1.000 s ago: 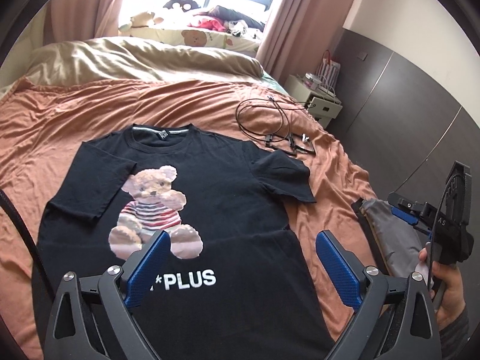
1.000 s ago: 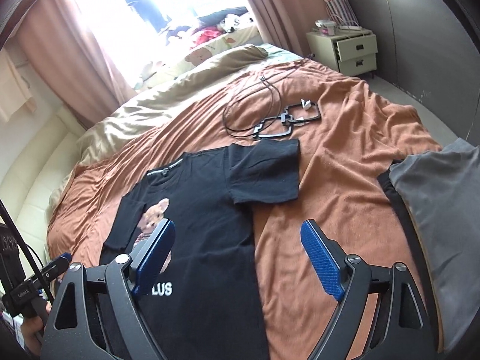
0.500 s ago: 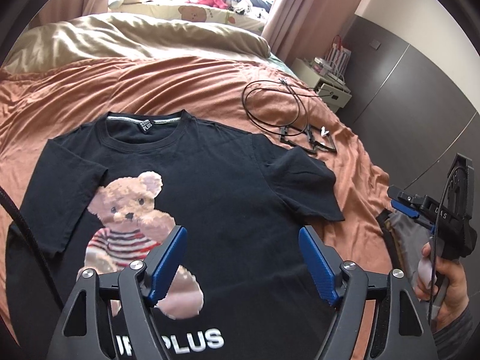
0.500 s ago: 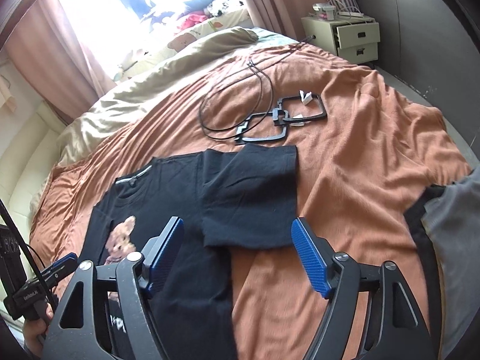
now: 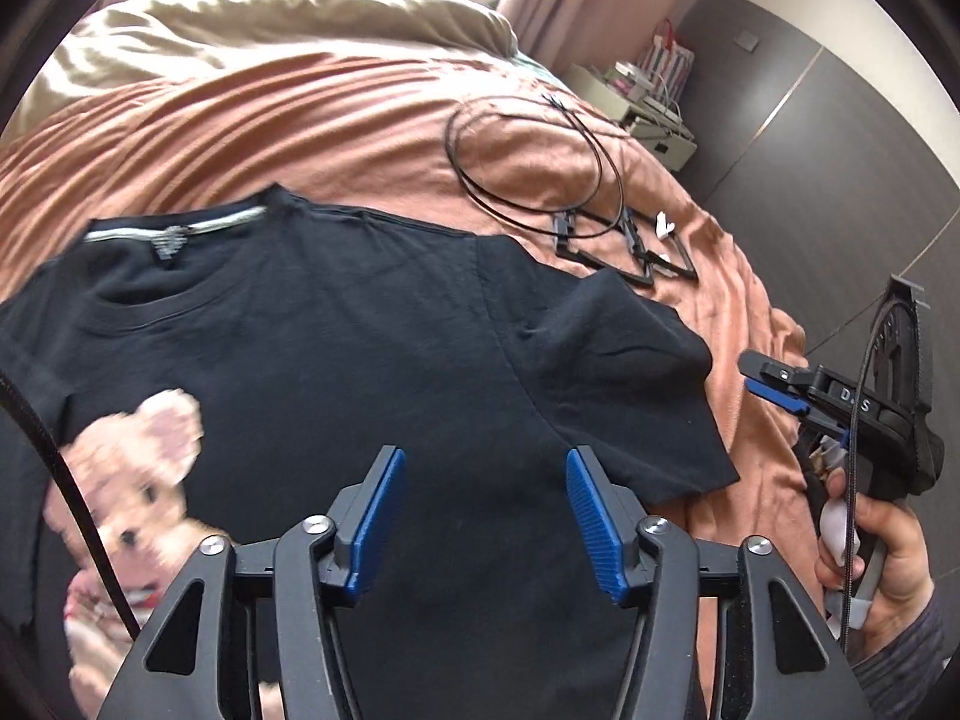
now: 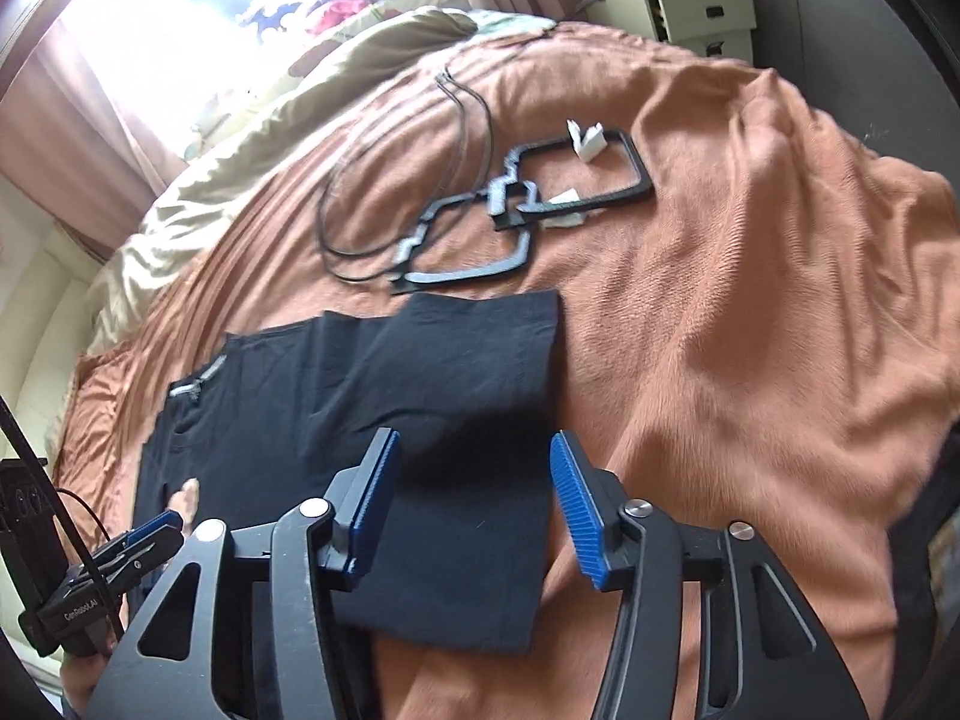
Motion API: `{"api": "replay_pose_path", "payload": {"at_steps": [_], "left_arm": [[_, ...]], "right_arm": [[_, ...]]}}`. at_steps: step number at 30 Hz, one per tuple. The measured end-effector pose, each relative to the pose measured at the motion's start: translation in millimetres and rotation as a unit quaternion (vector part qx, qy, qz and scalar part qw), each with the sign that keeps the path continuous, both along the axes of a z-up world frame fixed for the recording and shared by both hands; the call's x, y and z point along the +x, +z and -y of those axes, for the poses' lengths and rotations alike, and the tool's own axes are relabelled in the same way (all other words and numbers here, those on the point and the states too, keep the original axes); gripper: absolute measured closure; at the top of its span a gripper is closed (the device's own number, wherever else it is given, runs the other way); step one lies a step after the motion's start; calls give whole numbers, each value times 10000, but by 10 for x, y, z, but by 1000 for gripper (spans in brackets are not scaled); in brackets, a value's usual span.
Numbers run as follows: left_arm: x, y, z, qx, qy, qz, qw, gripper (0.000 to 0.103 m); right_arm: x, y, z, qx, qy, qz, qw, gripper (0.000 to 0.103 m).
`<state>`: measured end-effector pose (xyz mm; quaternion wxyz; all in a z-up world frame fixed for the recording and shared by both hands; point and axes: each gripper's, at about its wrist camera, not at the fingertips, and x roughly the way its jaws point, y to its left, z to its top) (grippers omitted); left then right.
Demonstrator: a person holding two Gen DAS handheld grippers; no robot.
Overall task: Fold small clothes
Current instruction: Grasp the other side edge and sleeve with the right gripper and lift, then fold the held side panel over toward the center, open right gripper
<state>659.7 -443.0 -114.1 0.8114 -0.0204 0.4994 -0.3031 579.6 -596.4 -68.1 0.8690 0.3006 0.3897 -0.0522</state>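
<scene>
— Orange blanket [image 6: 750, 312] all over the bed, and a tan quilt [image 5: 270, 30] up by the window. What's lying on it?

— One black shirt [image 5: 360, 360]. It lies flat on the blanket with the front up. It has short sleeves, a round neck with a little tag inside, and a fuzzy pink-brown bear [image 5: 138, 480] on the chest. The bear wears a striped top.

— How many sleeves can you see?

— In the left view, one sleeve [image 5: 630, 396] sticks out to the side. It has a few wrinkles near the shoulder. The other sleeve runs off the edge.

— And the grippers?

— Two. The left gripper [image 5: 483, 516] is over the shirt's chest, right by the bear. Its blue pads [image 5: 375, 516] are apart and coming together. Only the shirt lying below shows in the gap, and the pads don't pinch it. The right gripper [image 6: 474, 504] is over the sleeve's outer edge. Its pads are apart and closing too, and I can't see them pinch any cloth.

— Anything else on the bed?

— Two black frames [image 6: 540, 198] hooked together, past the sleeve. A thin black cord [image 5: 528, 162] loops next to them. One small cabinet [image 6: 672, 6] stands by the wall.
</scene>
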Motion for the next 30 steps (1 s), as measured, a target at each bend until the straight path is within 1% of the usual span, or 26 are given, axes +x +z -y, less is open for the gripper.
{"api": "replay_pose_path", "payload": {"at_steps": [3,6,9,11,12,13,15,16,19,21,22,25,30], "left_arm": [[131,-157,150,117,-91,-46,9999,57],[251,-320,252,111,-147,-155,9997,64],[342,-454,320,97,-157,-266,9995,73],[388,-527,353,90,-167,-316,9993,76],[404,-557,375,94,-177,-336,9992,78],[423,-594,399,99,-187,-364,9991,81],[450,-637,427,85,-175,-393,9990,81],[465,-652,453,62,-164,-392,9991,81],[487,-644,501,59,-160,-410,9990,81],[487,-618,484,-39,-162,-477,9987,81],[477,-593,450,-117,-147,-518,9985,81],[435,-508,339,-192,-43,-488,9986,81],[409,-378,113,-240,84,-500,9984,81]], "right_arm": [[130,-141,71,98,-24,-34,9999,55],[262,-253,69,170,22,-64,9998,55],[365,-301,58,196,69,-25,9998,55],[434,-320,44,94,97,-44,9999,59],[468,-327,36,40,111,-65,9999,69],[477,-328,24,50,138,-77,9999,84],[514,-315,17,76,175,-129,9997,98],[518,-275,3,8,193,-120,9997,100],[496,-83,-84,-159,292,15,9994,100],[474,46,-151,-239,364,78,9990,101],[463,114,-188,-299,403,97,9987,101],[438,288,-297,-447,487,138,9977,101],[400,537,-501,-604,592,188,9962,101]]}}
